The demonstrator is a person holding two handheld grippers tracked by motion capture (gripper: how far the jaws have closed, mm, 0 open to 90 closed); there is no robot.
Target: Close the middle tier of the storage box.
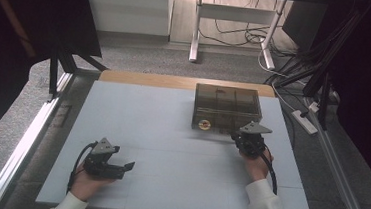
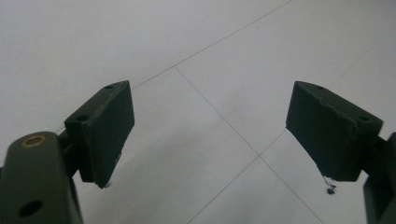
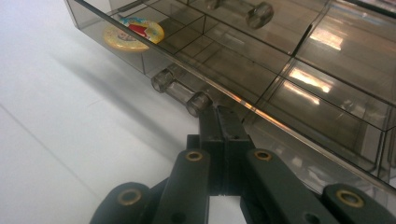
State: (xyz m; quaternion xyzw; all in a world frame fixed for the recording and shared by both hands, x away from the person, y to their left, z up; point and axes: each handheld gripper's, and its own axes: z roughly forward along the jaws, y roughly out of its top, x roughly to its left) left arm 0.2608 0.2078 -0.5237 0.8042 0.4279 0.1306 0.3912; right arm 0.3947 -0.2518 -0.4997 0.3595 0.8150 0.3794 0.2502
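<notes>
Your right gripper (image 3: 219,116) is pressed together with its tips at the front handle (image 3: 181,90) of the smoky plastic box (image 1: 227,108) at the table's (image 1: 169,158) far right. You seem to be starting on its lid or drawer; next, hook the handle squarely. Your left gripper (image 2: 205,135) rests spread and empty.

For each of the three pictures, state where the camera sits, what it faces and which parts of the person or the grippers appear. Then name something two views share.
High view: above the near side, looking forward and down on the pale grey table; both hands, left gripper, right gripper.
Left gripper view: rides the left gripper, facing bare tabletop between wide-open jaws.
Right gripper view: rides the right gripper, jaws shut, tips at the smoky transparent plastic compartment box.
Shared: the box and its round yellow sticker.
</notes>
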